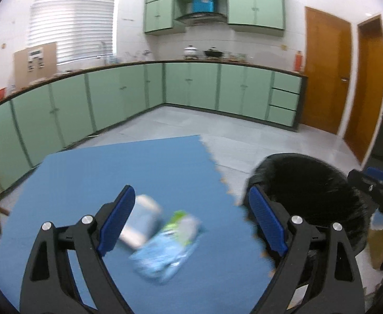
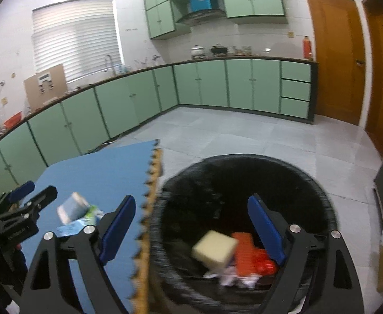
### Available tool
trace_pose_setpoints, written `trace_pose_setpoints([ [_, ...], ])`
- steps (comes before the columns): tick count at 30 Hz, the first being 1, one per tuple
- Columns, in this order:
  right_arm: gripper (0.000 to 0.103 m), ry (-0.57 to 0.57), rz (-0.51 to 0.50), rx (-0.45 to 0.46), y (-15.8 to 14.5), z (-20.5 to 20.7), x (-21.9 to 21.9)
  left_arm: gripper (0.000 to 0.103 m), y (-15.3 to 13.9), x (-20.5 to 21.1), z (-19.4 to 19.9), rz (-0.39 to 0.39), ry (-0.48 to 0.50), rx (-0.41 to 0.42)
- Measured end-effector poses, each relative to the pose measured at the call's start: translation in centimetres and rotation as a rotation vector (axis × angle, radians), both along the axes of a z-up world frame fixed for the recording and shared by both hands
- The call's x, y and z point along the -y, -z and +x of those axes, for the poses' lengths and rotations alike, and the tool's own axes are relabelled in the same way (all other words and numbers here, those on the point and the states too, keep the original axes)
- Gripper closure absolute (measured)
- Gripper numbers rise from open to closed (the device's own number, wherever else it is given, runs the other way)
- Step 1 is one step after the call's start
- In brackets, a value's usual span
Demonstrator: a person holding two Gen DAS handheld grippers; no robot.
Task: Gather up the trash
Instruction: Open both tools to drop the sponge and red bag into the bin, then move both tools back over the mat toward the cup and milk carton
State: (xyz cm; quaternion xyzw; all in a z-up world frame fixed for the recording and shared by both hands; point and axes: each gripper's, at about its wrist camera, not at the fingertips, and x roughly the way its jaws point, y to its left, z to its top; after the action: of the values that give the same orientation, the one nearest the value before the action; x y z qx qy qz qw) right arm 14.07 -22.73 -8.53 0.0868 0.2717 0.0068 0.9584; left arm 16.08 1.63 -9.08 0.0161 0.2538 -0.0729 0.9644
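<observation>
Both our tools gape, holding nothing: left tool over the blue packet and can on the mat, right tool above the black bin holding trash

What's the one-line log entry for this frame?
left tool: open, over wrapper and can on mat | right tool: open, over bin | cream block in bin

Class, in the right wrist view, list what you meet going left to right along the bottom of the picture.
Left gripper → blue packet → blue mat → black bin → yellow block → orange wrapper.
</observation>
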Motion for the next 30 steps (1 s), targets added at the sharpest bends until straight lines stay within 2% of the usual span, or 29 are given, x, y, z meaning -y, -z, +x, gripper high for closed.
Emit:
trace_pose_setpoints([
  [11,0.017,-0.171,-0.031,-0.054,2.1,1.9,-12.1,0.017,1.7,-11.3,-1.8,0.028,-0.183,-0.052],
  [21,0.017,-0.257,-0.073,-0.148,6.5,3.1,-19.7,0.017,3.6,-15.5,-2.2,0.034,-0.209,-0.093],
  [30,0.017,-0.262,-0.112,-0.191,8.8,4.2,-21.7,0.017,4.8,-16.5,-1.4,0.023,-0.216,-0.116],
])
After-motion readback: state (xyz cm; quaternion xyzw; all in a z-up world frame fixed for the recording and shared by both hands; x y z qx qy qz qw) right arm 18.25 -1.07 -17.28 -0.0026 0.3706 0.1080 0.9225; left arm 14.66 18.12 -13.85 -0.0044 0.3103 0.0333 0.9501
